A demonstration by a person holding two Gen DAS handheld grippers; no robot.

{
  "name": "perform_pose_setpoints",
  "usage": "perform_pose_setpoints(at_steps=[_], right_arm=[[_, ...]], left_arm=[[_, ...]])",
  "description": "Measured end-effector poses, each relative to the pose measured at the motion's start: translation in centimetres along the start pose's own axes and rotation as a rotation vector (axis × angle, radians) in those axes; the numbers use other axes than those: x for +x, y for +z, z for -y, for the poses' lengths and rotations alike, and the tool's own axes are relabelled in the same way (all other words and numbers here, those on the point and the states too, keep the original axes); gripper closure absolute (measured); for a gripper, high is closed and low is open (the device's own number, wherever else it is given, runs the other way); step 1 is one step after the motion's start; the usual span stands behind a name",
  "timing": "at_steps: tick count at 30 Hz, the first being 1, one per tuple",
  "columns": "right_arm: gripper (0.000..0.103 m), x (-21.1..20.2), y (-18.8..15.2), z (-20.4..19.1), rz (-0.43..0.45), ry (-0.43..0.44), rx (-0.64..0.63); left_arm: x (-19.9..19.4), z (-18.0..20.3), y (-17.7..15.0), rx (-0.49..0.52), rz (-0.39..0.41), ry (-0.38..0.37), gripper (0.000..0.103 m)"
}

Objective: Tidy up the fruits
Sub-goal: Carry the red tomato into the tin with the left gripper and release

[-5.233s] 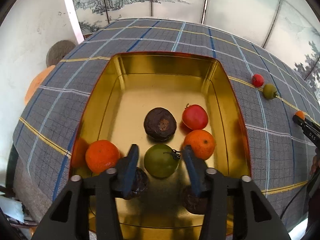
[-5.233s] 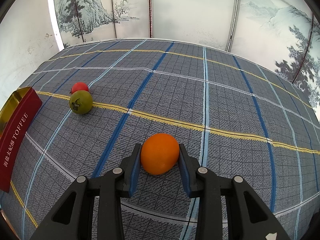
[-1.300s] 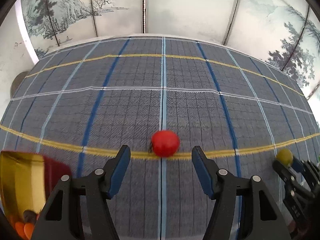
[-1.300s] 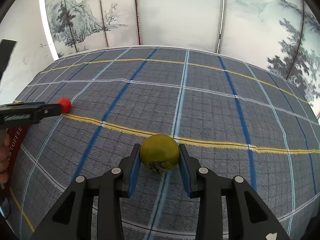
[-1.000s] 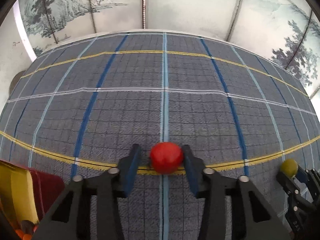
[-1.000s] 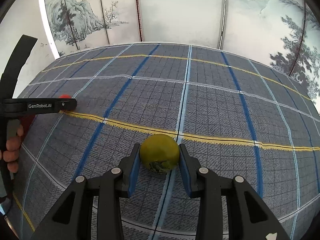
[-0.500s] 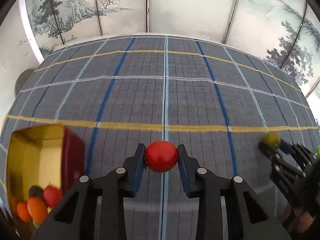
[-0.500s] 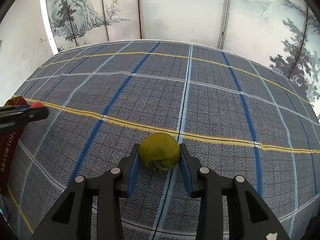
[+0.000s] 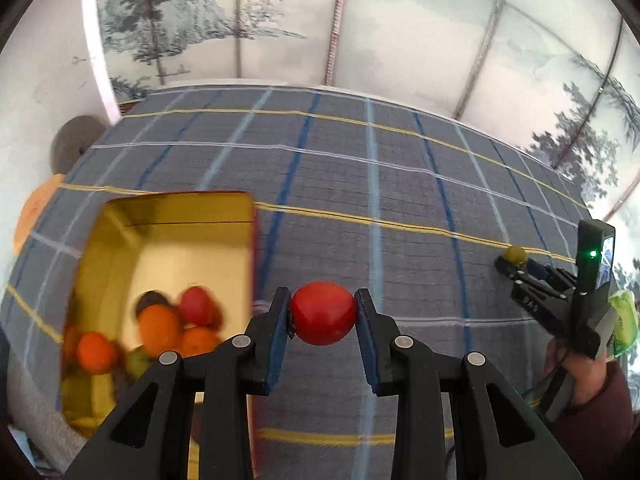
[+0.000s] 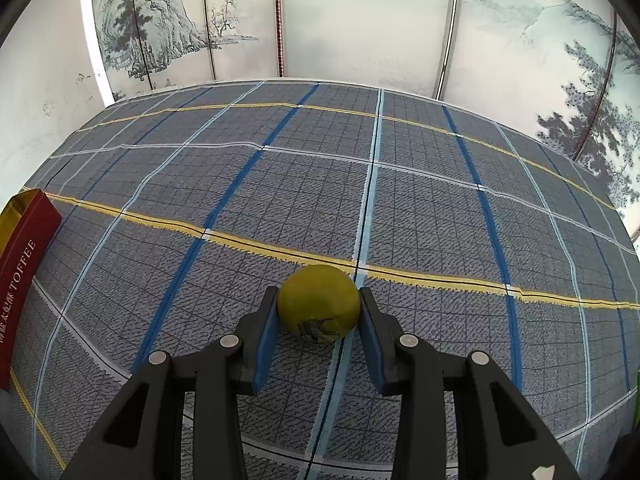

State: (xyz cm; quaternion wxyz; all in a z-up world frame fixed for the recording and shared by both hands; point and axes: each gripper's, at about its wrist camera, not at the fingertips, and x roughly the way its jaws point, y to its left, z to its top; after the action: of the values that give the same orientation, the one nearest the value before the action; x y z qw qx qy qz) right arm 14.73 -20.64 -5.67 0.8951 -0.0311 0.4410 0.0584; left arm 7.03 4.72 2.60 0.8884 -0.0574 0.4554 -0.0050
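Left wrist view: my left hand-held gripper (image 9: 323,314) clamps the red tomato (image 9: 323,313) just right of the tin (image 9: 248,216); right hand-held gripper (image 10: 319,306) grips the green fruit (image 10: 319,304). Releasing early could drop the tomato outside the tin.

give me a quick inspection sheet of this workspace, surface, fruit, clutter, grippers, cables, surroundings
Surface: table under a grey plaid cloth with blue, white and yellow lines.
Job's things: red fruit held between the left gripper's pads, off the cloth; green fruit between the right gripper's pads, low over the cloth. Gold tin with red outer wall holds orange, red, dark and green fruit, blurred.
Clutter: green packet at the right edge, unclear what it is.
Grippers: left gripper shut on the red fruit; right gripper shut on the green fruit.
Cables: nothing seen.
Surroundings: painted landscape screen behind the table; white wall to the left; grey and orange round objects beyond the left table edge.
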Motion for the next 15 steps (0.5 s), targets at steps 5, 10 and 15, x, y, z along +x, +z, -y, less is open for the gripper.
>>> perform_pose_setpoints(at_steps=[5,10,15], right_arm=[[0.068,0.0,0.0,0.0,0.0,-0.001,0.0],[0.068,0.0,0.0,0.0,-0.001,-0.001,-0.001],[0.068,0.0,0.0,0.1,-0.001,-0.004,-0.002]], left_arm=[[-0.7,-4.3,-1.3,-0.041,-0.007,0.075,0.07],[-0.7,-8.5,-2.4,-0.12,-0.031,0.12,0.07],[-0.6,-10.9,-3.5,-0.151,-0.054,0.146,0.07]])
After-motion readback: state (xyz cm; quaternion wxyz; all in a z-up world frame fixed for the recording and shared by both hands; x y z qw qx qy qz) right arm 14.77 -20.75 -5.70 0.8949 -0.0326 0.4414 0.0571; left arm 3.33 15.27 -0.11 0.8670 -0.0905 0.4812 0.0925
